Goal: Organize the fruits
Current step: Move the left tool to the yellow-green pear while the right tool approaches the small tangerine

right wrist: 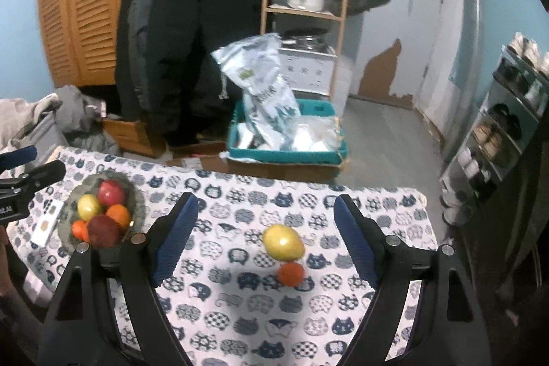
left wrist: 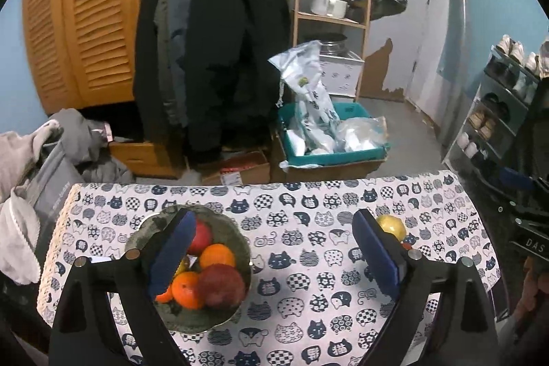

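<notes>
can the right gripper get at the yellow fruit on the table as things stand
Probably yes. The right gripper has its jaws open, and the yellow fruit lies between them on the tablecloth. Only the small orange touches its near side.

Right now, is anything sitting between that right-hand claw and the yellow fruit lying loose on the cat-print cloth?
Nothing visible. The open right gripper faces the yellow round fruit directly; only a small orange fruit lies touching its near side, slightly rightward, on the cat-print tablecloth.

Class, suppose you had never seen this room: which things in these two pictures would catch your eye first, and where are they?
First comes the white tablecloth printed with navy cat faces, which covers the table. On its left stands a grey-green scalloped bowl heaped with red, orange and yellow fruit. Two loose pieces, a yellow lemon-shaped fruit and a small orange fruit, lie touching between the open fingers of the right gripper.
</notes>
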`<control>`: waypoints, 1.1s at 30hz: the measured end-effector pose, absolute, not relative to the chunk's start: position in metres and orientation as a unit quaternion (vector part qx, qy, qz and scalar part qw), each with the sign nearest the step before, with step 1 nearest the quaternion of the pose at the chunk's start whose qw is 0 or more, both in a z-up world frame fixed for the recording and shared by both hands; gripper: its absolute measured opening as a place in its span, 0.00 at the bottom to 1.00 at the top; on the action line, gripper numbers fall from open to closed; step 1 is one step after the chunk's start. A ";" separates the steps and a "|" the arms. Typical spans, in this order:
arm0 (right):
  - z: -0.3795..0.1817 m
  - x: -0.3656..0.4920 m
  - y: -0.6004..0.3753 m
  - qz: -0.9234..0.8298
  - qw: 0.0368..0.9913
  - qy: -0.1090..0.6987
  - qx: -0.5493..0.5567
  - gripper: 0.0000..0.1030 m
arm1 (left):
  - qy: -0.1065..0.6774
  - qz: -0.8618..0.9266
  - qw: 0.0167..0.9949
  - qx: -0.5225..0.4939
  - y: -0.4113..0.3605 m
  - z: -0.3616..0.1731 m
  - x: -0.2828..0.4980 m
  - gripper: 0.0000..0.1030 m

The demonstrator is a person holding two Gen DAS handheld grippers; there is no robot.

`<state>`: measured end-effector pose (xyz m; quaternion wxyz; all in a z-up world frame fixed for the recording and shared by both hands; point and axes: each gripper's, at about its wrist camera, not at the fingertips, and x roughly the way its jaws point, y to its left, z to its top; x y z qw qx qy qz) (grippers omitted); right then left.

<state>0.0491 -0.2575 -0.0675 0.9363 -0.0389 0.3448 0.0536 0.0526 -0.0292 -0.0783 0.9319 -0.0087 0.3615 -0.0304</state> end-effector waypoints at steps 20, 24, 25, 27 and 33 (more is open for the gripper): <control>-0.160 0.086 -0.309 0.017 0.891 0.454 -0.016 0.80 | 0.448 -0.059 0.892 0.021 -0.085 -0.163 0.106 0.92; -0.187 0.096 -0.314 0.014 0.878 0.478 -0.015 0.80 | 0.473 -0.059 0.879 0.029 -0.097 -0.189 0.118 0.92; -0.195 0.099 -0.315 0.016 0.874 0.485 -0.013 0.80 | 0.478 -0.058 0.876 0.031 -0.100 -0.196 0.120 0.92; -0.209 0.104 -0.316 0.018 0.867 0.498 -0.012 0.80 | 0.485 -0.057 0.872 0.034 -0.105 -0.205 0.124 0.92; -0.247 0.118 -0.316 0.028 0.844 0.535 0.002 0.80 | 0.506 -0.053 0.860 0.037 -0.112 -0.234 0.134 0.92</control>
